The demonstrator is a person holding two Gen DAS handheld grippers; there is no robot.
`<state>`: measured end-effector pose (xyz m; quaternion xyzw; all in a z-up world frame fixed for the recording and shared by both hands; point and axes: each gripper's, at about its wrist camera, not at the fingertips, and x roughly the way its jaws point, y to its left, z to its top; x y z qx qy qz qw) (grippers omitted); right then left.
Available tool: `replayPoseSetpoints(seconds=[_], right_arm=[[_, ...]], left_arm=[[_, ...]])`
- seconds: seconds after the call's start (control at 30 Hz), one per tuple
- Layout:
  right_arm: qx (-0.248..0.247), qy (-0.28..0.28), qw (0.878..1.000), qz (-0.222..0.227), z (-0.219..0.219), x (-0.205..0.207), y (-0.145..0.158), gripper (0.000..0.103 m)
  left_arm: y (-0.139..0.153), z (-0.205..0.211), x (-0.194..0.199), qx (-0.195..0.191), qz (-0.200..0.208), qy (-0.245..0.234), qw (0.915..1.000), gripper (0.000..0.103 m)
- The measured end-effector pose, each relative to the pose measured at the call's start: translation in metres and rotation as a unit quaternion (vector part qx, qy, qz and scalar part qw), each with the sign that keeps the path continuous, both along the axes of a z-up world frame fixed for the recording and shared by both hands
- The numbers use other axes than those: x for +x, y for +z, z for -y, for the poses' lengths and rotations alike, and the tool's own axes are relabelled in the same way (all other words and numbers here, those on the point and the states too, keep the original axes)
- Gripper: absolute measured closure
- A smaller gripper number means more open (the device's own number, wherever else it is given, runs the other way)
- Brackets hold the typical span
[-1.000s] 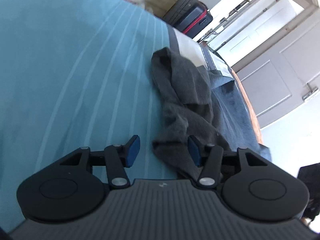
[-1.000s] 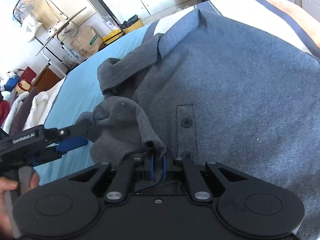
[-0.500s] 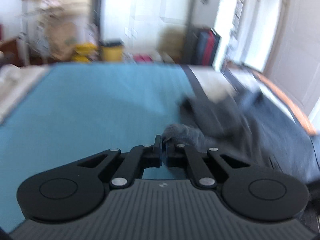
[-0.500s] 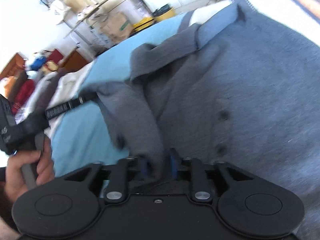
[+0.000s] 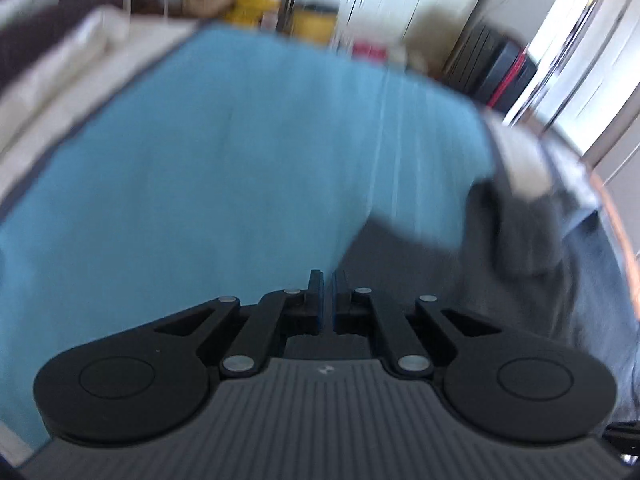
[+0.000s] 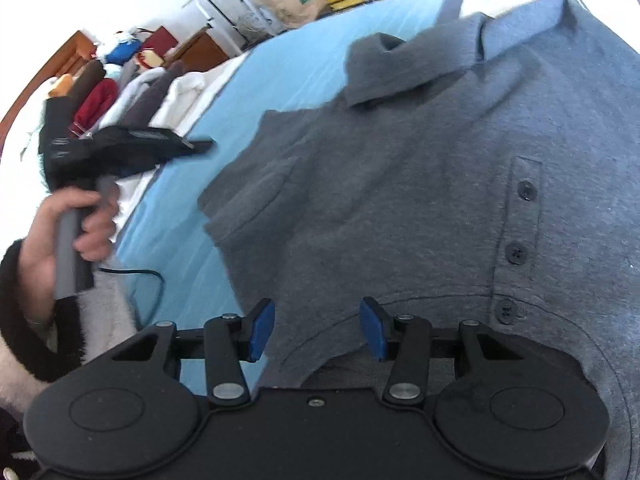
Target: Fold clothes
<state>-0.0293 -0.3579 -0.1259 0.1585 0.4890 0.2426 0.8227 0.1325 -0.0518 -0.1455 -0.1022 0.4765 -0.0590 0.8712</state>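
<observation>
I am viewing one bed [image 6: 280, 64], blue-covered, bearing one grey polo shirt [image 6: 420, 184] spread front-up with its sleeve laid out flat, probably so it can be folded inward. Three placket buttons [image 6: 525, 190] are showing. My right gripper [image 6: 317, 330] is standing spread over the hem, gripping nothing; my left gripper [image 5: 327, 296] is pressed together, empty.

A bed with a blue sheet [image 6: 304, 68] carries a grey polo shirt [image 6: 420, 168] (buttons up); beside the shirt lies a black cable [image 6: 154, 280].
</observation>
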Motion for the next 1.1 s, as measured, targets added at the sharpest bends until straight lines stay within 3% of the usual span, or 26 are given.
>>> replayPoseSetpoints(seconds=[0.07,0.1,0.17,0.23,0.27,0.33,0.4,0.47,0.5,0.53,0.57,0.6,0.63,0.67,0.77,0.8,0.87,0.93,1.0,1.07,1.1], right_arm=[[-0.015,0.024,0.999,0.023,-0.013,-0.01,0.009,0.05],[-0.024,0.04,0.998,0.037,-0.02,-0.014,0.014,0.048],[-0.053,0.071,0.994,0.069,-0.034,-0.024,0.026,0.039],[-0.087,0.097,0.986,0.101,-0.045,-0.034,0.034,0.037],[-0.102,0.104,0.983,0.114,-0.05,-0.037,0.037,0.037],[-0.132,0.1,0.977,0.13,-0.057,-0.038,0.037,0.034],[-0.18,0.083,0.968,0.151,-0.067,-0.037,0.031,0.033],[-0.2,0.081,0.965,0.152,-0.075,-0.034,0.022,0.033],[-0.203,0.086,0.965,0.143,-0.078,-0.031,0.017,0.033],[-0.214,0.099,0.963,0.132,-0.081,-0.028,0.009,0.033],[-0.234,0.12,0.956,0.129,-0.087,-0.027,0.002,0.033],[-0.258,0.141,0.947,0.128,-0.093,-0.028,-0.006,0.033],[-0.282,0.16,0.935,0.142,-0.098,-0.032,-0.011,0.03],[-0.296,0.169,0.926,0.159,-0.101,-0.036,-0.012,0.03],[-0.288,0.161,0.931,0.155,-0.099,-0.036,-0.007,0.031],[-0.282,0.156,0.934,0.153,-0.096,-0.035,-0.004,0.033],[-0.281,0.149,0.935,0.154,-0.091,-0.033,-0.002,0.049],[-0.282,0.142,0.936,0.157,-0.087,-0.031,0.0,0.095],[-0.268,0.143,0.938,0.166,-0.085,-0.032,0.007,0.096],[-0.231,0.155,0.938,0.206,-0.087,-0.042,0.019,0.096],[-0.21,0.157,0.94,0.219,-0.087,-0.046,0.026,0.103]], left_arm=[[-0.007,0.007,-0.001,0.027,-0.027,-0.026,0.9989,0.079],[-0.007,0.012,-0.007,0.043,-0.028,-0.049,0.9975,0.061],[-0.006,0.024,-0.022,0.076,-0.022,-0.099,0.992,0.051],[-0.006,0.033,-0.03,0.111,-0.008,-0.12,0.9865,0.028],[-0.007,0.038,-0.029,0.12,-0.012,-0.121,0.9853,0.023],[-0.012,0.038,-0.019,0.1,-0.044,-0.099,0.9891,0.017],[-0.014,0.024,-0.01,0.042,-0.064,-0.056,0.9955,0.015],[-0.012,0.007,-0.007,-0.016,-0.06,-0.01,0.998,0.018],[-0.011,0.005,-0.007,-0.016,-0.052,-0.01,0.9985,0.039],[-0.009,0.007,-0.007,0.013,-0.039,-0.02,0.999,0.095],[-0.005,0.008,-0.008,0.02,-0.022,-0.025,0.9992,0.099],[-0.001,0.004,-0.01,0.0,-0.008,-0.021,0.9998,0.1],[0.006,0.0,-0.011,-0.02,0.008,-0.012,0.9997,0.1],[0.014,-0.002,-0.014,-0.015,0.032,-0.002,0.9994,0.1],[0.04,-0.006,-0.026,0.015,0.107,0.017,0.994,0.1],[0.043,-0.006,-0.028,0.014,0.112,0.016,0.9935,0.099],[0.042,-0.006,-0.03,0.015,0.104,0.011,0.9944,0.099],[0.037,-0.005,-0.03,0.033,0.094,0.014,0.995,0.099],[0.037,-0.004,-0.028,0.047,0.094,0.021,0.9942,0.099],[0.035,-0.007,-0.023,0.035,0.084,0.031,0.9953,0.099],[0.031,-0.008,-0.02,0.025,0.074,0.034,0.9963,0.099]])
